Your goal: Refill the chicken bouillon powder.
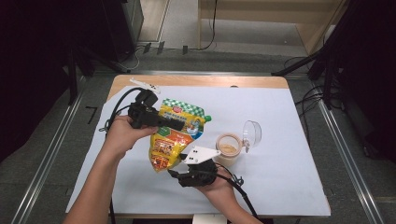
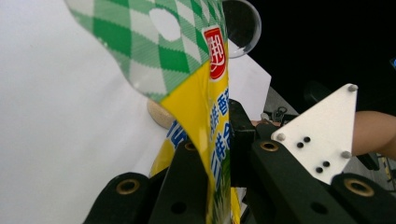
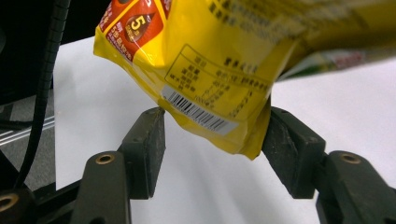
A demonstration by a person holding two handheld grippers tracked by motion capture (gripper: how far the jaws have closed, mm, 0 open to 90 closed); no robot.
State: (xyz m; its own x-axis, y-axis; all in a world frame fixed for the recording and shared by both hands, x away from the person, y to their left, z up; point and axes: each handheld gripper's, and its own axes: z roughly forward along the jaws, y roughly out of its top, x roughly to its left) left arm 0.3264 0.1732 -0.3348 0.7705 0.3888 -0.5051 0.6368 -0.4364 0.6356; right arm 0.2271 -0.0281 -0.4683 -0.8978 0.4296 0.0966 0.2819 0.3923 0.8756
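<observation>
A: Item one, the counter, under a pale sheet. The high view takes in all of it, with both forearms entering from the near edge.

B: Item two, the yellow pouch, green-checked at the top, held up off the sheet at a tilt between the two hands. The right gripper view adds its lower corner and a barcode, which the high view cannot resolve.

A: Item three, the left tongs, clamped on the pouch near its upper part. The left gripper view shows the film pinched flat between the black jaws.

B: Item four, the right tongs, below the pouch. Its own view shows the jaws standing apart, the pouch's bottom corner between them, the pads at most brushing its edges.

A: Item five, a small jar of tan contents beside the pouch, its clear lid just beyond.
</observation>
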